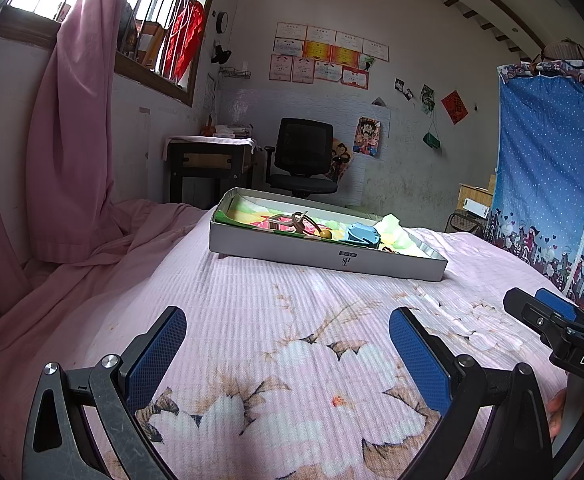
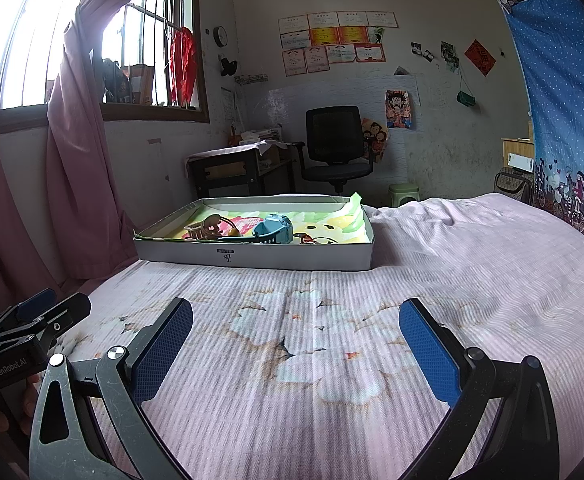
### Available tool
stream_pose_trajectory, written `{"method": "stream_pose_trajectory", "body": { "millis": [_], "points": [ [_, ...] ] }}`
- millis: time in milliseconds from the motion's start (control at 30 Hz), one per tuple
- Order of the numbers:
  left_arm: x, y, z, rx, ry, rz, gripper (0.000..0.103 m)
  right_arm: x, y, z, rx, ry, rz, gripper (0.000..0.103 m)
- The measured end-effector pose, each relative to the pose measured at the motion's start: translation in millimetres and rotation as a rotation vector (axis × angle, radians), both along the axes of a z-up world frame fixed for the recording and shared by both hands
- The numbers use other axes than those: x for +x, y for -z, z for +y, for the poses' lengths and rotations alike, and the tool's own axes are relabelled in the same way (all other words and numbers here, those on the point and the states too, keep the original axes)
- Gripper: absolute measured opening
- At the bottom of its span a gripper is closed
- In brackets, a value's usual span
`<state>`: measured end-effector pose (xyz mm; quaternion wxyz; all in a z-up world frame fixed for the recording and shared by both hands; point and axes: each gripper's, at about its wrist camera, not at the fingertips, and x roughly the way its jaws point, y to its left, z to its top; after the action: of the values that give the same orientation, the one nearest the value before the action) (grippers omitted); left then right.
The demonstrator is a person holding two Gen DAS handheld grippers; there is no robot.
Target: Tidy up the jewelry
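Shallow white cardboard tray (image 2: pixel 252 254) is set on the pink quilted floral bedspread (image 2: pixel 331 360), ahead of both grippers, long axis running left-right across the right wrist view and skewed down to the right in the left wrist view (image 1: pixel 323 254). Printed logo is seen on its near wall. Tray is lined with crinkled green-yellow paper (image 2: pixel 343 216). Inside, from left: brown wooden hair claw (image 2: pixel 208 226), small amber bead (image 2: pixel 234 232), blue plastic clip-like piece (image 2: pixel 274 230), thin reddish wire item (image 2: pixel 311 239), type not resolvable. All are clustered toward the near wall.

Left gripper (image 1: pixel 288 336) is held low over the bedspread, blue textured pads spread wide apart, nothing between them. Right gripper (image 2: pixel 295 332) is likewise spread wide and empty, just beside the left one.

Bare bedspread is left between grippers and tray, and more to the tray's right. Pink curtain (image 2: pixel 72 160) hangs close at the left edge. Black office chair (image 2: pixel 333 148) stands beyond the bed.
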<state>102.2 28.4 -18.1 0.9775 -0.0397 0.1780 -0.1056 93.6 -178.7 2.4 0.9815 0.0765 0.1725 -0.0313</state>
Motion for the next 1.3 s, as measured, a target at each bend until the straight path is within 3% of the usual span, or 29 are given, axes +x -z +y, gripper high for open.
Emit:
{"method": "stream_pose_trajectory", "body": {
  "millis": [1300],
  "points": [
    [0.5, 1.3, -4.0, 0.042, -0.014, 0.005, 0.102, 0.5, 0.1, 0.4, 0.000, 0.000, 0.002, 0.102]
  ]
}}
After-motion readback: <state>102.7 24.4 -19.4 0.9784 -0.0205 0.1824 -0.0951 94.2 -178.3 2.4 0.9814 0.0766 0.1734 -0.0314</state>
